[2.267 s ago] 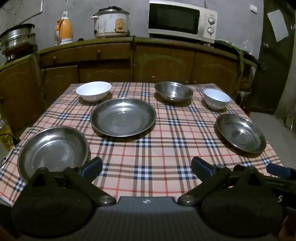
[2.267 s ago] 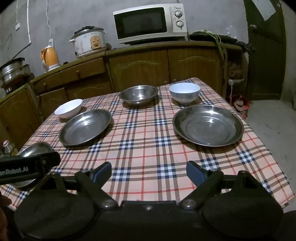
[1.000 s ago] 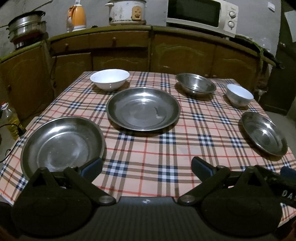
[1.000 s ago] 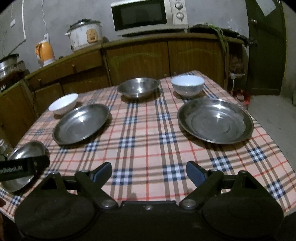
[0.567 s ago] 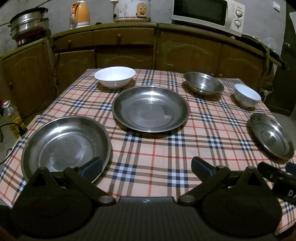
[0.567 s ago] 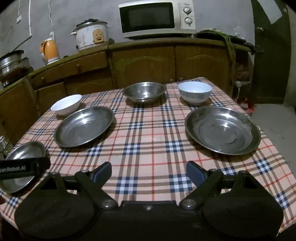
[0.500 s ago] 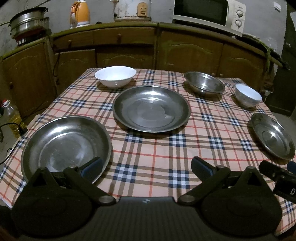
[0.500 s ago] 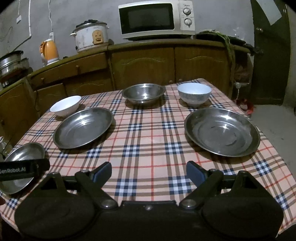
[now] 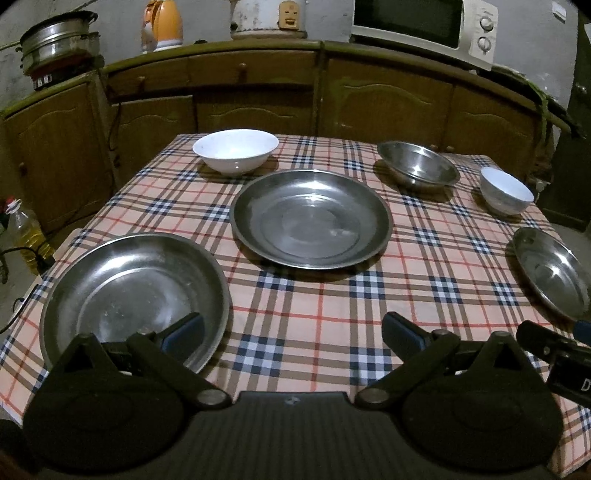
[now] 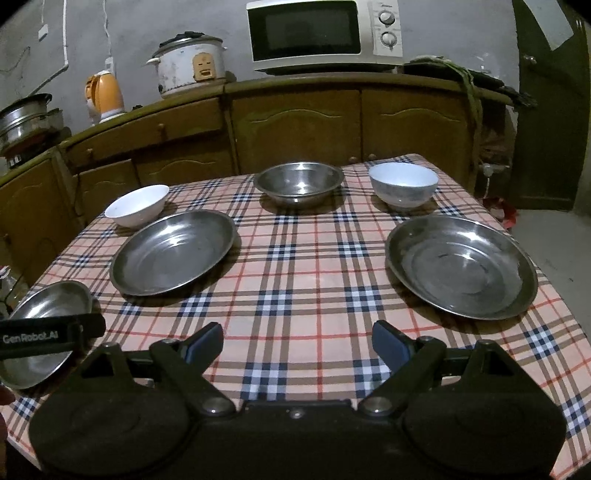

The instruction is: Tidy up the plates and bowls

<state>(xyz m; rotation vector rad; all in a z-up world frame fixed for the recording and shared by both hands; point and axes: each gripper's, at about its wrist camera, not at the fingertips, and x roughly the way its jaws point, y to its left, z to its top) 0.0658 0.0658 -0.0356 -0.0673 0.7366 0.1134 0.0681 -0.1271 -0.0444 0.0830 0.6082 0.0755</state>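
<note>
Left wrist: left tool open over near steel plate.

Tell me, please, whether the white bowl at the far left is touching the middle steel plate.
Apart. In the left wrist view a strip of checked tablecloth shows between the white bowl and the middle steel plate.

In the right wrist view, white lettering reading "GenRobot_AI" stands on the black body of the left claw, which juts in from the left edge of the picture over the near left corner of the plaid-covered worktop. In the left wrist view, a single white letter "D" shows on the black body of the right claw at the right edge; the rest of that word is cut off. The markings around the dials of the white microwave oven are too small to read.
</note>
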